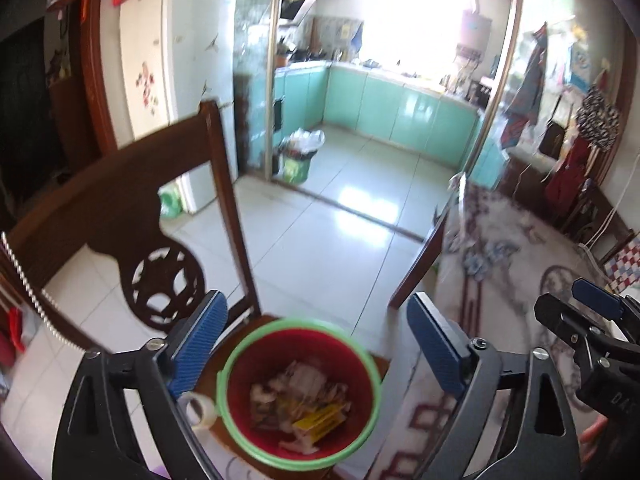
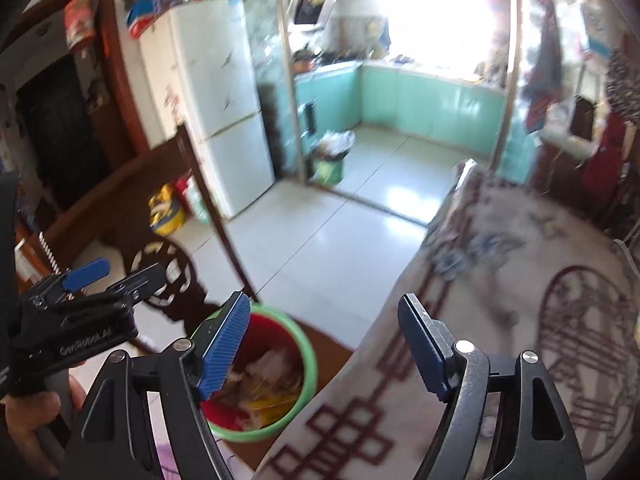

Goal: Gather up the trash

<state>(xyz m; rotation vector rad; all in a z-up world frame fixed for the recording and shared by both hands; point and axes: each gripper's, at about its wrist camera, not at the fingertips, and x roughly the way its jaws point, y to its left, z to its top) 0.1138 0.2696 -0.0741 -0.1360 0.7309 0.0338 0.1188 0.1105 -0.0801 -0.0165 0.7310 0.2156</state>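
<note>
L gripper and R gripper both spread wide, nothing btwn pads. Red bin, green rim, sits on chair seat below them beside tape roll; crumpled wrappers lie inside.

The red plastic bucket with a green rim stands on a wooden chair seat, with crumpled paper trash inside. A roll of clear tape lies just left of it. The patterned-cloth surface lies to its right, the carved dark wooden chair back behind-left.
</note>
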